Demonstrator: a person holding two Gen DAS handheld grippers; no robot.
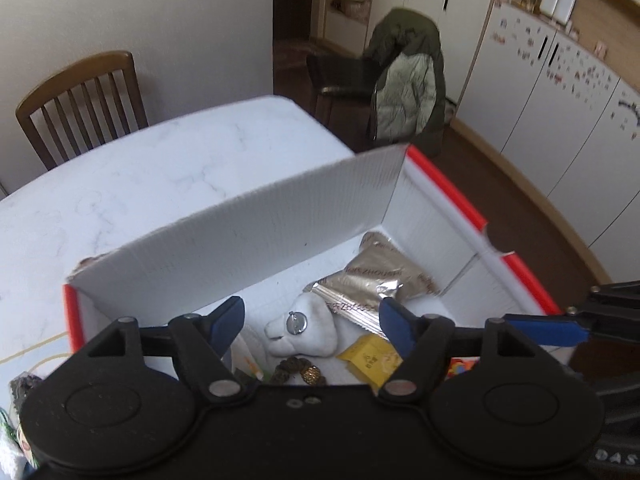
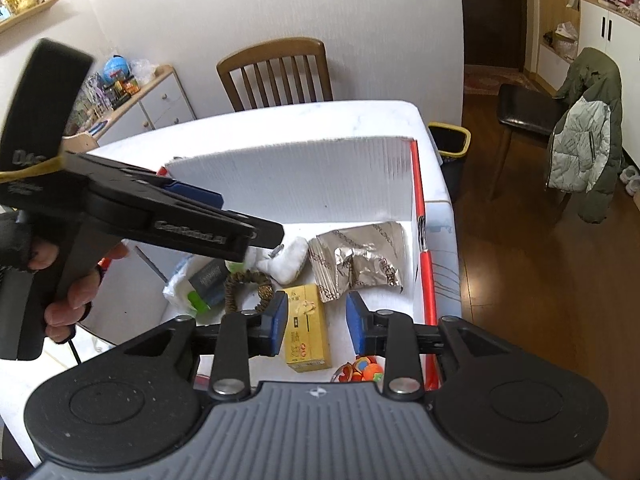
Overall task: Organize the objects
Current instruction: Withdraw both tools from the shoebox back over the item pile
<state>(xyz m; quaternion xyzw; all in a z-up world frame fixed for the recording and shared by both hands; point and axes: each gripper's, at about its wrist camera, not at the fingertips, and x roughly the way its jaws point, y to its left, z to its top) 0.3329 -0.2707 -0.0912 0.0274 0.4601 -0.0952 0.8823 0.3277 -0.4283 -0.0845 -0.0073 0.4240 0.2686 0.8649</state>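
Note:
A white cardboard box (image 1: pixel 256 232) with red edges stands open on the marble table (image 1: pixel 152 168). Inside lie a silver foil packet (image 1: pixel 376 276), a white soft toy with a metal disc (image 1: pixel 304 330), a bead bracelet (image 1: pixel 298 372) and a yellow carton (image 1: pixel 370 360). My left gripper (image 1: pixel 312 324) hovers open over the toy, holding nothing. In the right wrist view, my right gripper (image 2: pixel 318 324) is open above the yellow carton (image 2: pixel 306 328), with its blue pads apart on either side. The left gripper's body (image 2: pixel 160 216), held by a hand, hides part of the box (image 2: pixel 300 184).
The box also holds a tissue pack (image 2: pixel 180 284) and an orange toy (image 2: pixel 360 370). A wooden chair (image 2: pixel 276 72) stands behind the table. A dark chair with a green jacket (image 2: pixel 588 132) and a yellow-rimmed bin (image 2: pixel 450 140) stand to the right. At left is a cabinet (image 2: pixel 160 96).

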